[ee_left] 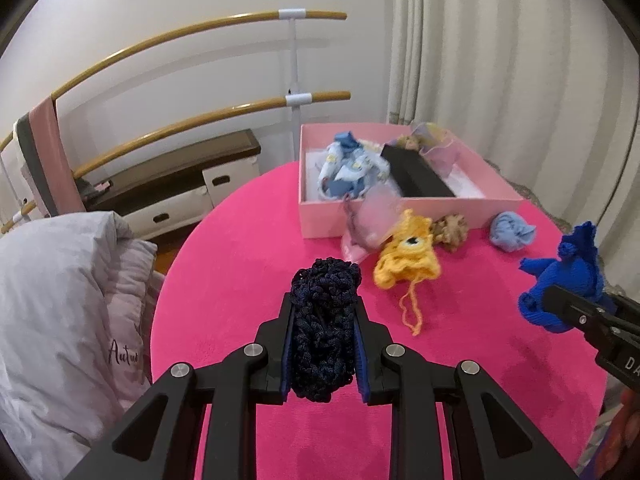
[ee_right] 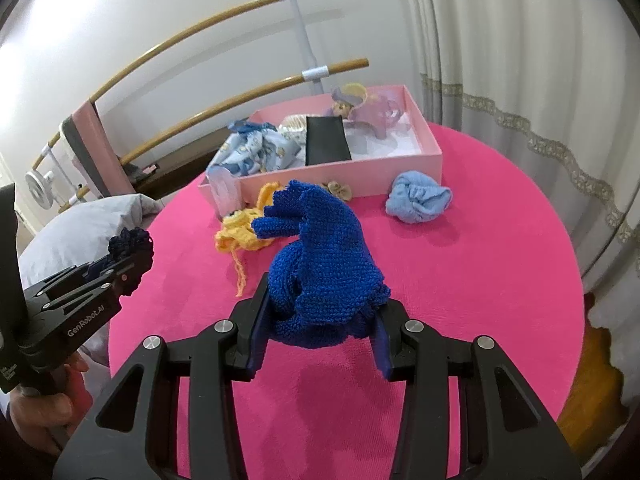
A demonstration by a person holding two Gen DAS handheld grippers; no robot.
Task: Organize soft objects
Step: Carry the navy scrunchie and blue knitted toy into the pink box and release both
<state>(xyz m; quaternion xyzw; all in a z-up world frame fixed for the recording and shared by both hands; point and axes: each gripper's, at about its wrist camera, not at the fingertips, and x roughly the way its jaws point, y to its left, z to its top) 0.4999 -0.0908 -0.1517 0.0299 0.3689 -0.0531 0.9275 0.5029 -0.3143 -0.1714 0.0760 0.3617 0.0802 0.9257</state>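
My left gripper point(ee_left: 323, 312) is shut on a dark navy crocheted piece point(ee_left: 325, 320) and holds it above the pink round table point(ee_left: 240, 280). My right gripper point(ee_right: 320, 300) is shut on a royal blue knitted piece point(ee_right: 324, 256), also above the table; it shows at the right in the left wrist view point(ee_left: 564, 280). A pink box point(ee_left: 408, 216) at the table's far side holds a light blue patterned cloth point(ee_left: 352, 168), a black case point(ee_left: 418, 176) and a lilac doll point(ee_left: 432, 140). On the table before the box lie a yellow crochet piece point(ee_left: 408, 260), a small brown item point(ee_left: 452, 230) and a light blue bundle point(ee_left: 512, 232).
A translucent pink pouch point(ee_left: 368, 220) leans on the box's front wall. A grey-white duvet point(ee_left: 60, 300) lies left of the table. Wooden ballet bars point(ee_left: 200, 28) and a low bench point(ee_left: 180, 176) stand behind. Curtains point(ee_left: 520, 80) hang at the right.
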